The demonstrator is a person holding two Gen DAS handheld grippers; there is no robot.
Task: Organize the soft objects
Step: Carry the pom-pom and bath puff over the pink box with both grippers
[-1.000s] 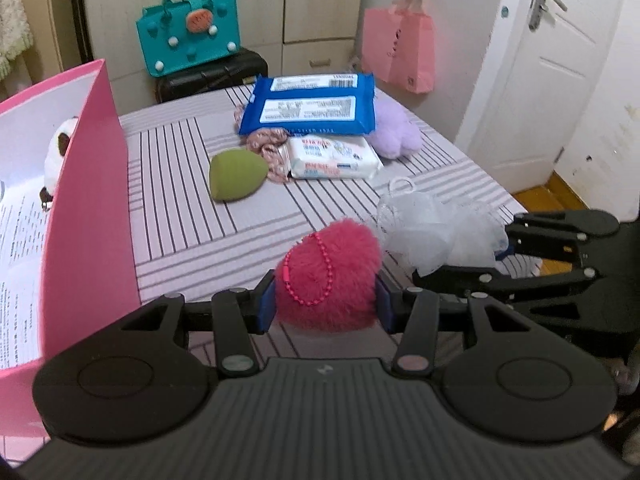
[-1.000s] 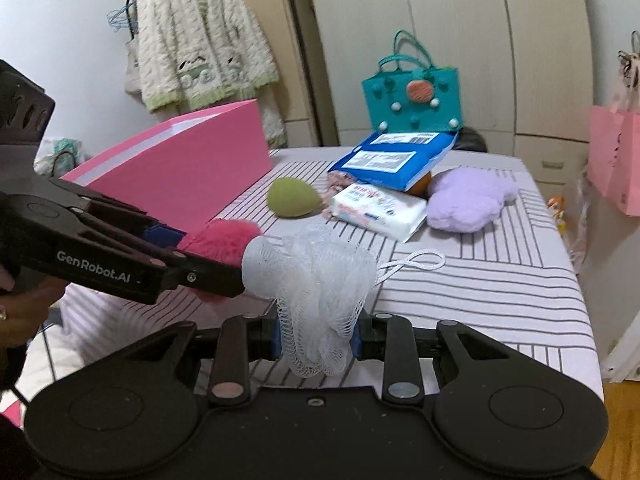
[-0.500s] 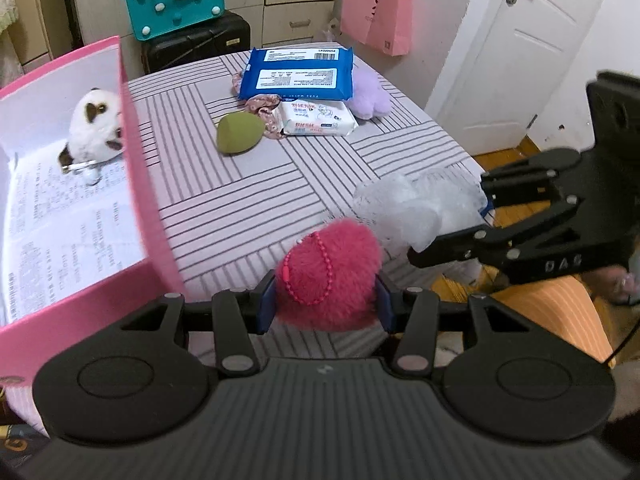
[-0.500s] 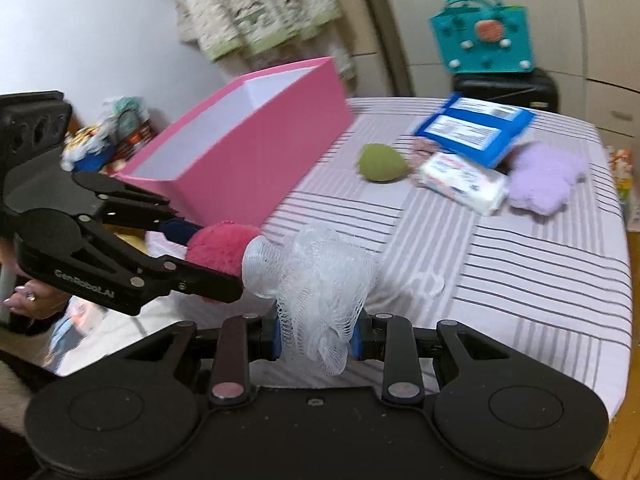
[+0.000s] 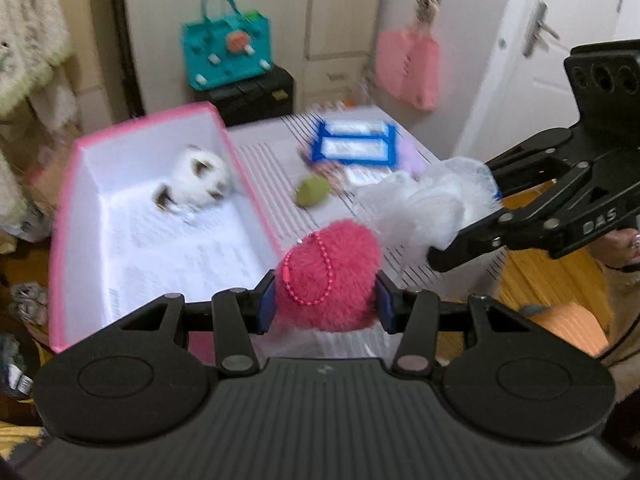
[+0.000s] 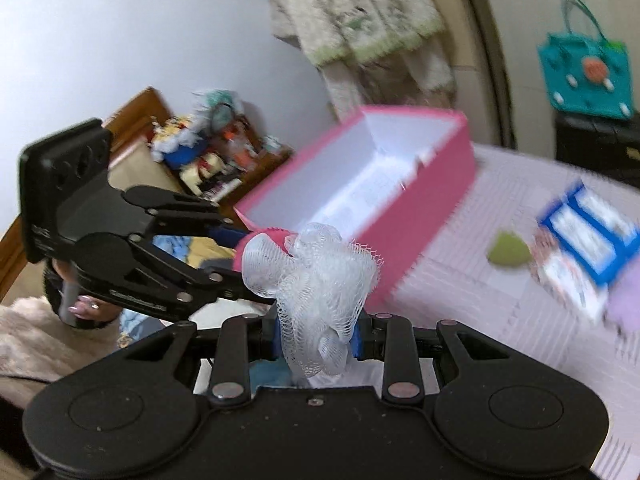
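Observation:
My left gripper (image 5: 326, 306) is shut on a fluffy pink pom-pom (image 5: 332, 276) with a bead chain, held in the air by the near right corner of the pink box (image 5: 60, 240). My right gripper (image 6: 316, 338) is shut on a white mesh bath puff (image 6: 312, 276); it also shows in the left wrist view (image 5: 424, 204), just right of the pom-pom. A white and brown plush toy (image 5: 192, 184) lies inside the box. A green sponge (image 5: 312, 194), blue wipe packs (image 5: 356, 144) and a purple plush (image 5: 412, 160) lie on the striped table (image 5: 264, 168).
A teal handbag (image 5: 224, 56) sits on a black case behind the table. A pink bag (image 5: 408, 68) hangs by the white door (image 5: 540, 60). A knitted cardigan (image 6: 360, 12) hangs on the wall. A cluttered wooden shelf (image 6: 208, 152) stands left of the box.
Both grippers have risen and swung left toward the pink box with their objects still held. The box's inside and the plush toy show more fully now.

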